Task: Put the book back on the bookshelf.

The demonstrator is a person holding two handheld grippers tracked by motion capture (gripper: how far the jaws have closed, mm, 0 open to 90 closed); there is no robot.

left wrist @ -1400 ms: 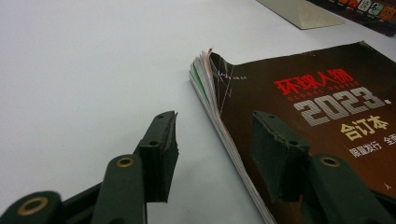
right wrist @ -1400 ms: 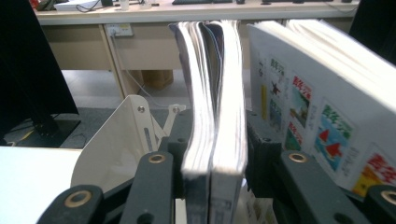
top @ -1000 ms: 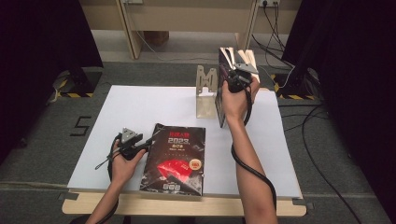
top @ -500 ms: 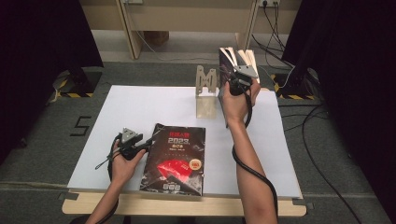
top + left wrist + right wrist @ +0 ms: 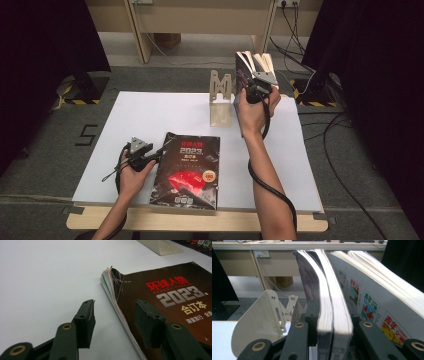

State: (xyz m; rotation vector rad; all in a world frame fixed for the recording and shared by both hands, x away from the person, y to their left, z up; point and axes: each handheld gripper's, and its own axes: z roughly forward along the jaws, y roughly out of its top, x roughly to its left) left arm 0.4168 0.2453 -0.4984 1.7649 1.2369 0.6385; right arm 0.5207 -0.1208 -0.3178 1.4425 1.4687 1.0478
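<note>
A dark magazine (image 5: 190,175) with red art and "2023" on its cover lies flat near the table's front edge. My left gripper (image 5: 162,150) is open at the magazine's far left corner (image 5: 112,275). One of the left gripper's (image 5: 116,315) jaws is over the bare table and the other is over the cover. At the back, two upright books (image 5: 329,302) stand between the jaws of my right gripper (image 5: 334,317), which have just been opening. The pads still lie against both outer faces. In the high view the right gripper (image 5: 256,75) holds these books (image 5: 250,62) up beside the bookend (image 5: 220,100).
The cream metal bookend (image 5: 257,322) stands left of the held books. Thick white volumes with coloured labels (image 5: 367,297) lean close on the right. The white tabletop (image 5: 150,115) spreads between the hands. Cables and desk legs lie beyond the far edge.
The right hand and its upright books have edged slightly to the right. The left hand and the flat magazine have stayed put.
</note>
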